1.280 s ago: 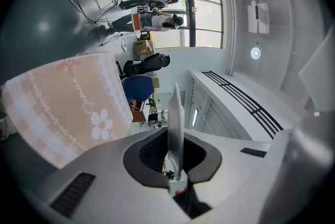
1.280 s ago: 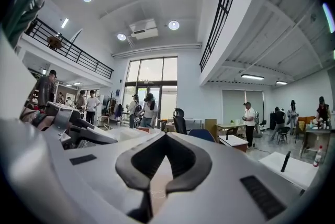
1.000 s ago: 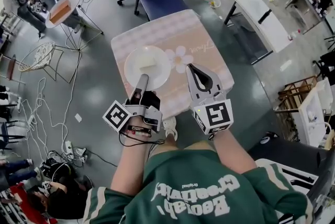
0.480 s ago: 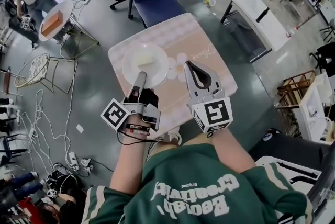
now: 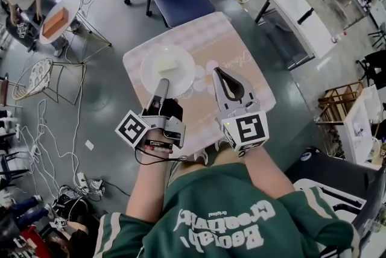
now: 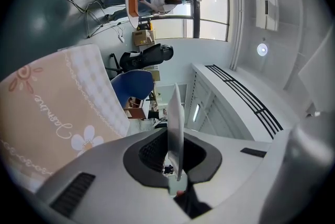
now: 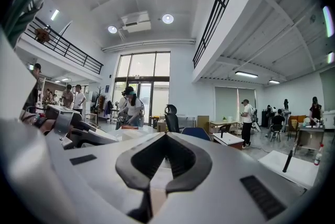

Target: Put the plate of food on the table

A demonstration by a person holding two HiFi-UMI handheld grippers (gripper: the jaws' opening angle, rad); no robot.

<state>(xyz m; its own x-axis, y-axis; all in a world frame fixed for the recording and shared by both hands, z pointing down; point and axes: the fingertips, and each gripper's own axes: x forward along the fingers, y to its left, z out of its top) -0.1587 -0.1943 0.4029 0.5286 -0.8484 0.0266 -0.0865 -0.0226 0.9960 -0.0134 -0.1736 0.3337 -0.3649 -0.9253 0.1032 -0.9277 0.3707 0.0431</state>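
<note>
The left gripper (image 5: 163,83) fingers (image 5: 160,94) cover part of the plate (image 5: 152,62) rim, the food (image 5: 167,67) too small to identify

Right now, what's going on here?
A person is working two handheld claws at a small pink-topped table. The left claw is shut on the rim of a white plate carrying a pale piece of food, over the tabletop. I can't tell whether the plate rests on it yet. The right claw is shut and empty, beside the plate.
</note>
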